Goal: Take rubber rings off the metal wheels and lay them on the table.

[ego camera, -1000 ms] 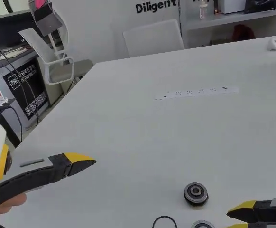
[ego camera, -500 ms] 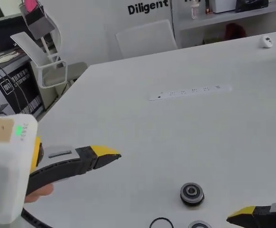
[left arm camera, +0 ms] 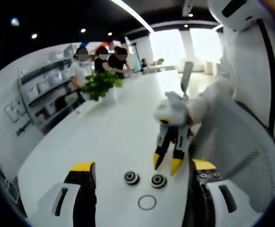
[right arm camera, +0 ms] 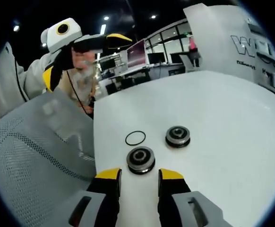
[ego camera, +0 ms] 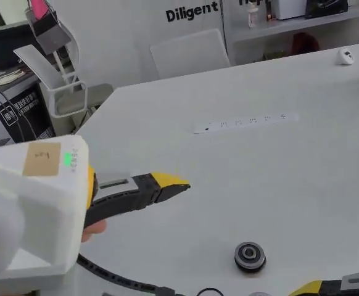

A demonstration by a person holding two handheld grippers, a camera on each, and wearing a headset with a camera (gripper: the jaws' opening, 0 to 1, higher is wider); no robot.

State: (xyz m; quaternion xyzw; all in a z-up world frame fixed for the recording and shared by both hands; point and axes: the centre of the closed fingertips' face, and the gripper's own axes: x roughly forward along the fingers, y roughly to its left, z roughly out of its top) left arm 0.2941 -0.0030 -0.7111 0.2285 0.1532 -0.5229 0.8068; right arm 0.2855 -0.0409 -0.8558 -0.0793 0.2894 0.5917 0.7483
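Observation:
Two dark-rimmed metal wheels [right arm camera: 141,159] [right arm camera: 177,136] stand on the white table [ego camera: 259,172], with a loose black rubber ring [right arm camera: 135,138] lying flat beside them. My right gripper [right arm camera: 139,174] is open, and the nearer wheel sits just ahead of its yellow tips, untouched. My left gripper [left arm camera: 142,166] is held wide open above the table with nothing between its fingers. Its view looks down on both wheels [left arm camera: 132,178] [left arm camera: 158,180], the ring [left arm camera: 147,202] and the right gripper [left arm camera: 167,163]. In the head view the left gripper [ego camera: 173,184] hovers left of one wheel [ego camera: 250,256].
A white power strip [ego camera: 244,121] lies farther out on the table. A small white object [ego camera: 345,57] sits at the far right. A black cable [ego camera: 124,282] trails along the near edge. A mesh chair back [right arm camera: 33,151] and a potted plant [left arm camera: 101,84] are nearby.
My left gripper has swung to the right and farther over the table. The right gripper has dropped lower toward the frame's bottom right. Wheels and ring lie where they were.

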